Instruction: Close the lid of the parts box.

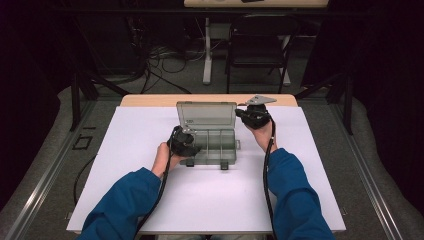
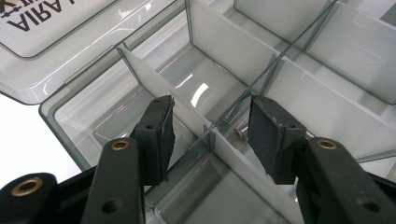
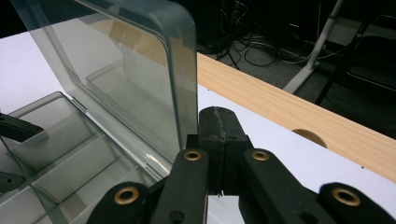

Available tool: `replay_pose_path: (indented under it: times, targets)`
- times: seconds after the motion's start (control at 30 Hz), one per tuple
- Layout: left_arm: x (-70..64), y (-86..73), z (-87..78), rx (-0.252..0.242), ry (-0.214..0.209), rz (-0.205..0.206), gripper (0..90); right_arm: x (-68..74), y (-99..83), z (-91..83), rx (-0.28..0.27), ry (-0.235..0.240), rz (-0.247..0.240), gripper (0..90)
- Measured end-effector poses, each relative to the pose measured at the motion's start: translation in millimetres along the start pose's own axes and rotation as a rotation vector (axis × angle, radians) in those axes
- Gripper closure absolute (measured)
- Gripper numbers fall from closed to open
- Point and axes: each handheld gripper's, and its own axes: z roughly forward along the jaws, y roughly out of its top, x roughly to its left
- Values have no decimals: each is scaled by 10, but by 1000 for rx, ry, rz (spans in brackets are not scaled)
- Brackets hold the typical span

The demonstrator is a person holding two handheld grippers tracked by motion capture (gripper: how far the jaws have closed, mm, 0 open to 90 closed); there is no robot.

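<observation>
My left gripper [image 2: 210,135] is hanging wide open over the clear box [image 1: 212,142], and it is not holding anything. One jaw is sitting on each side of a thin white divider wall [image 2: 187,112] inside the box, but I cannot tell if they are touching it. A small silver screw [image 2: 241,132] is lying in the compartment just beside one jaw. It is partly hidden, so I am only fairly sure it is a screw.

On the lid [image 2: 42,42], up in the corner of my left gripper view, there is a label [image 2: 39,16] with black letters. They are upside down and cut off. I am reading "AIRIA" or something like it, and I cannot make out the rest.

My right gripper [image 3: 218,149] is squeezed shut. Its jaws are pressing together right at the edge of the standing lid [image 3: 140,70], and they seem to be pinching that edge, keeping the lid upright.

In the high view, the box is sitting in the middle of the white table [image 1: 150,200], with its lid [image 1: 206,115] open and standing up at the back. My left gripper [image 1: 186,142] is at the box's left end and my right gripper [image 1: 252,116] is at the lid's right corner. My blue sleeves [image 1: 125,200] are coming in from the bottom.
</observation>
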Motion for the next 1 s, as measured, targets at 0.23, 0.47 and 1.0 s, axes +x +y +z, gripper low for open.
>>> replay_pose_path:
  times: [0.23,0.47,1.0]
  targets:
    - [4,4,4,0,-4,6,507,41,-66,-63,-14,9,7,900]
    - [1,7,5,1,-7,21,497,57,-99,-103,-24,6,8,900]
    - [35,94,-290,-121,11,5,203,64,-88,-108,-29,3,4,900]
